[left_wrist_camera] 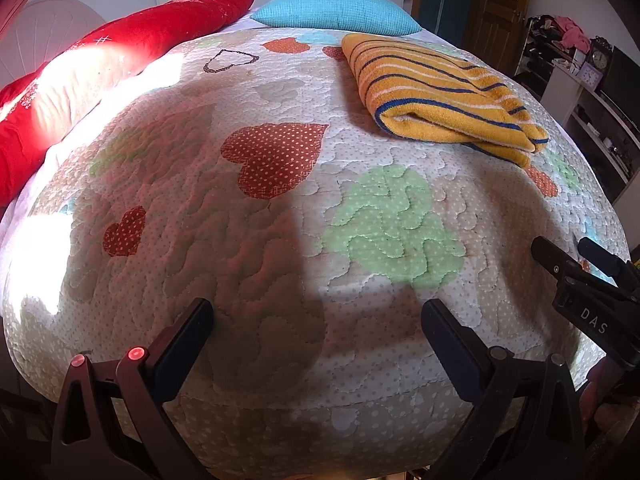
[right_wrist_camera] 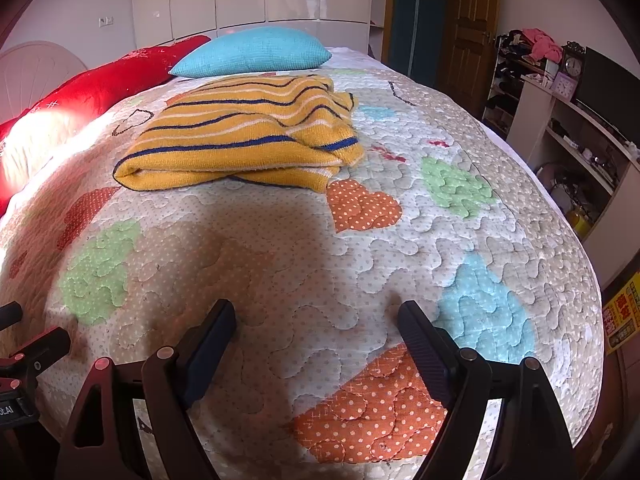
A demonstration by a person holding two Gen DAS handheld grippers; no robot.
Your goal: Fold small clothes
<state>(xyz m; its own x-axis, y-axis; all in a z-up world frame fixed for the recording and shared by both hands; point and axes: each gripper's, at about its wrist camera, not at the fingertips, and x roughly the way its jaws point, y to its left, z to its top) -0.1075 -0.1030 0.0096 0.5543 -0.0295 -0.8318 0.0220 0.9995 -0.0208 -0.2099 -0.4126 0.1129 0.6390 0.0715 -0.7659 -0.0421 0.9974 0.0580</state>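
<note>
A: How is the left gripper (left_wrist_camera: 318, 322) held?

B: It is held low and pointed forward, with its jaws spread wide apart. Nothing is gripped between the fingers (left_wrist_camera: 188, 338).

A: And the right gripper (right_wrist_camera: 316, 324)?

B: The same pose is seen there: jaws are spread wide, and nothing is held between the fingers (right_wrist_camera: 420, 346).

A: Where are the two set relative to each other?

B: The right gripper is seen off to the right of the left claw, just beside it and roughly level. The left one is glimpsed at the left edge of the right claw's view.
</note>
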